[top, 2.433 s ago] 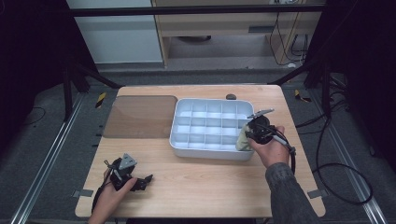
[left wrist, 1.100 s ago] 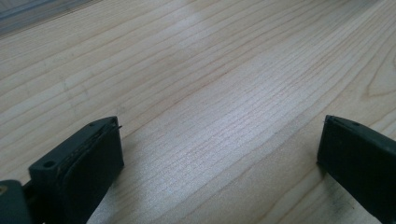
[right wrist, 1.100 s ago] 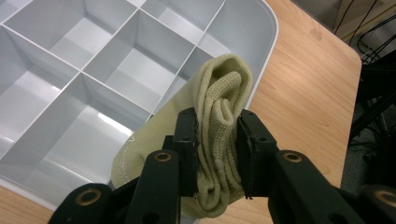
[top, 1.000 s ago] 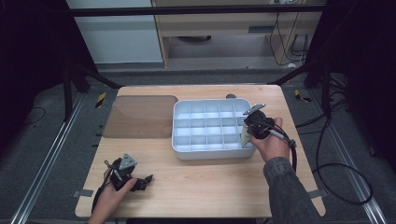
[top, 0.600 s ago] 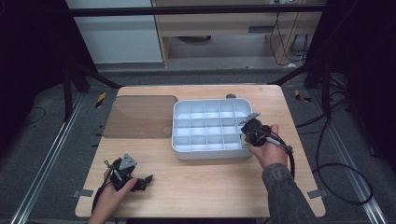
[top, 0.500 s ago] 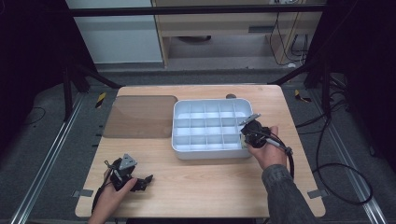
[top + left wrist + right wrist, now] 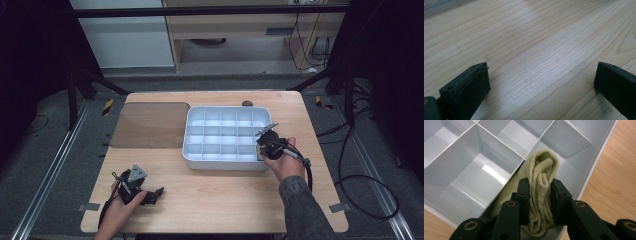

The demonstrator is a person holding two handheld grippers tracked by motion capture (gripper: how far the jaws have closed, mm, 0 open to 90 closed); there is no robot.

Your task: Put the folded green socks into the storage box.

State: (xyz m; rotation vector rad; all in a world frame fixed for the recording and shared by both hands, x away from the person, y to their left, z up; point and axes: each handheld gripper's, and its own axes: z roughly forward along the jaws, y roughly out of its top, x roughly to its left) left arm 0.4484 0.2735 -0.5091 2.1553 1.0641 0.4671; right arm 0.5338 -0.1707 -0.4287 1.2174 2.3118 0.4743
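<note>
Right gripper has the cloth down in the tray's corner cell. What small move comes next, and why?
Probably open the right gripper and let go. Its jaws pinch the folded cloth, whose lower part already sits inside the near corner cell of the tray, so little seems left but release. The left gripper rests open over bare table.

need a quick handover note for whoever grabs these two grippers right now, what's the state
Right gripper: shut on a pale yellow knit cloth, folded, held over the white divided tray at its near right corner compartment.
Left gripper: open, holding nothing, low over bare table near the front left.
Brown mat lies left of the tray, beside it.
Done: cloth picked up and brought into the corner compartment.
Left: probably lower it, open the jaws, and pull the right gripper out. Tray's other compartments look empty.
</note>
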